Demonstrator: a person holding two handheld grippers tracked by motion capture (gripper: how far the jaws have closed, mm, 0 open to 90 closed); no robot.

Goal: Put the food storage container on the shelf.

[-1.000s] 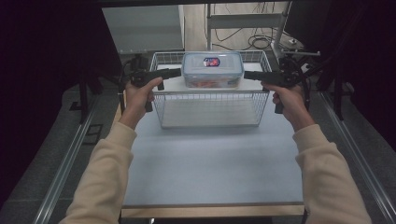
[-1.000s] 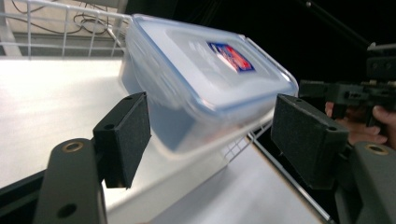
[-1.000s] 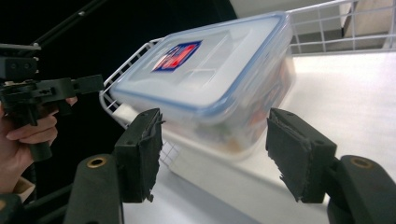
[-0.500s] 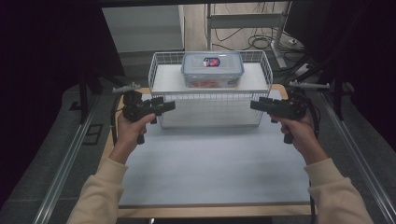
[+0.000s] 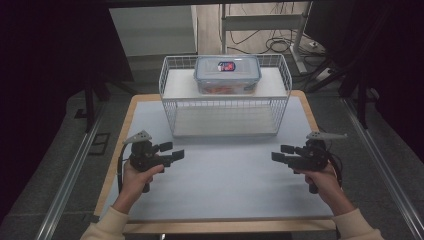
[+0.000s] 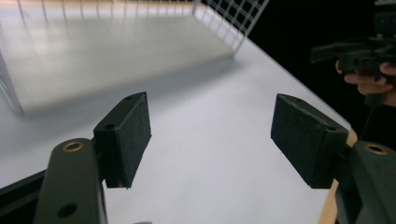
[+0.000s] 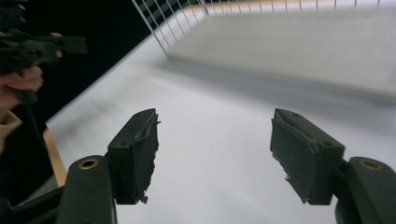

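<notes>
Over the bench [image 5: 220, 170], left gripper [image 5: 172, 151] gapes empty; right gripper [image 5: 281, 153], jaws just opening, seemingly holds nothing.

Table: we see a wooden table [image 5: 131, 107] with a pale grey mat [image 5: 225, 175] covering its top.
Floor: grey carpet [image 5: 70, 150] on the left and right, with a metal rail [image 5: 67, 185] running near to far along each side.
Far end: a white panel [image 5: 152, 30], a metal frame [image 5: 265, 20] and loose cables [image 5: 280, 45] on a wooden floor.
Sides: we find the left and right edges of the room dark.
Light: dim, brightest at the far middle.
</notes>
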